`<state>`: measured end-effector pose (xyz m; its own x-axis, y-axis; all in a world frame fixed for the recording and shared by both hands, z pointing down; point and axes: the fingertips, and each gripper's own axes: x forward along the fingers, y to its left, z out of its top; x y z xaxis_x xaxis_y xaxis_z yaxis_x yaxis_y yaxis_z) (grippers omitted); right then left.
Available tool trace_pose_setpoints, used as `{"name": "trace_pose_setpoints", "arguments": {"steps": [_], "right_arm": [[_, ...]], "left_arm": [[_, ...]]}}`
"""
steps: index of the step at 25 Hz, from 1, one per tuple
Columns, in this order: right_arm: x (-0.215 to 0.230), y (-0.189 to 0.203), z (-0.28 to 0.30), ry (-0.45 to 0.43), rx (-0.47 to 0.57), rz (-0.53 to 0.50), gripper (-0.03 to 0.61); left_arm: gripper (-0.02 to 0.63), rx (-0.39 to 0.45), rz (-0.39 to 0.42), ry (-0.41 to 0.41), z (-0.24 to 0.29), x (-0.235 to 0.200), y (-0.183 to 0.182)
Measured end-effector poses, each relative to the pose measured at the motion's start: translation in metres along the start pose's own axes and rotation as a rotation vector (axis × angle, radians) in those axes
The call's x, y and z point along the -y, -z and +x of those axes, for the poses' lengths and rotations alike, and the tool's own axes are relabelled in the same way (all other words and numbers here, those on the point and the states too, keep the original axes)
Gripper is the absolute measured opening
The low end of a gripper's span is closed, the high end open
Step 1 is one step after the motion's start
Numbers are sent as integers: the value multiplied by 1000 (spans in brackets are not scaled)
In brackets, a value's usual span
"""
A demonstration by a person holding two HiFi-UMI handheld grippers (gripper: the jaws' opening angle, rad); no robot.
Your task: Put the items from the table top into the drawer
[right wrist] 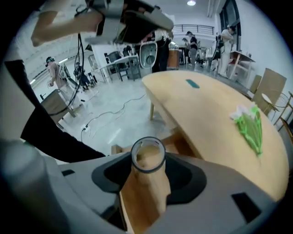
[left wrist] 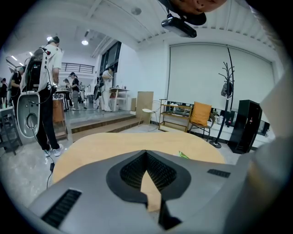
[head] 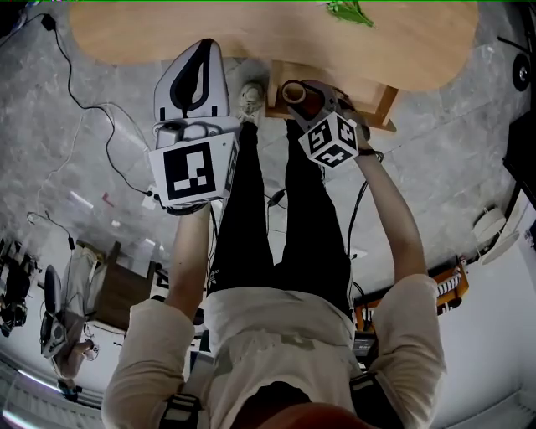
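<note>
My right gripper (head: pixel 298 94) is shut on a clear round cup (right wrist: pixel 147 157) with a dark rim and points steeply down. Under it is the open wooden drawer (head: pixel 381 107) below the oval table's (head: pixel 251 38) near edge. In the right gripper view the cup hangs over the drawer's inside (right wrist: pixel 137 201). A green leafy item (head: pixel 347 11) lies on the table top; the right gripper view has this green item (right wrist: pixel 249 125) at the right. My left gripper (head: pixel 203 49) hovers left of the drawer, shut with nothing in it, its tips (left wrist: pixel 146 153) meeting.
A small teal thing (right wrist: pixel 192 83) lies further along the table. The person's legs and a shoe (head: pixel 249 99) stand just left of the drawer. Cables (head: pixel 92 105) trail over the grey floor. Other people, chairs and a coat rack (left wrist: pixel 226 87) are beyond the table.
</note>
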<state>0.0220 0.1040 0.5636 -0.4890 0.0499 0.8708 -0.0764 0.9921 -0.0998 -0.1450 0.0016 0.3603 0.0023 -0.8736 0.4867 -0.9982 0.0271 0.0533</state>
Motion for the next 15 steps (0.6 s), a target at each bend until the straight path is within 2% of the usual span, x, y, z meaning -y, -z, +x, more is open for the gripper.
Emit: {"name": "trace_pose_setpoints", "arguments": {"steps": [2, 6, 8, 15], "right_arm": [[-5, 25, 23, -20, -76, 10, 239], [-4, 57, 55, -29, -173, 108, 239], [-2, 61, 62, -26, -184, 137, 239], [-1, 64, 77, -31, -224, 142, 239]], "left_arm": [[8, -6, 6, 5, 1, 3, 2], [8, -18, 20, 16, 3, 9, 8], [8, -22, 27, 21, 3, 10, 11], [8, -36, 24, 15, 0, 9, 18]]}}
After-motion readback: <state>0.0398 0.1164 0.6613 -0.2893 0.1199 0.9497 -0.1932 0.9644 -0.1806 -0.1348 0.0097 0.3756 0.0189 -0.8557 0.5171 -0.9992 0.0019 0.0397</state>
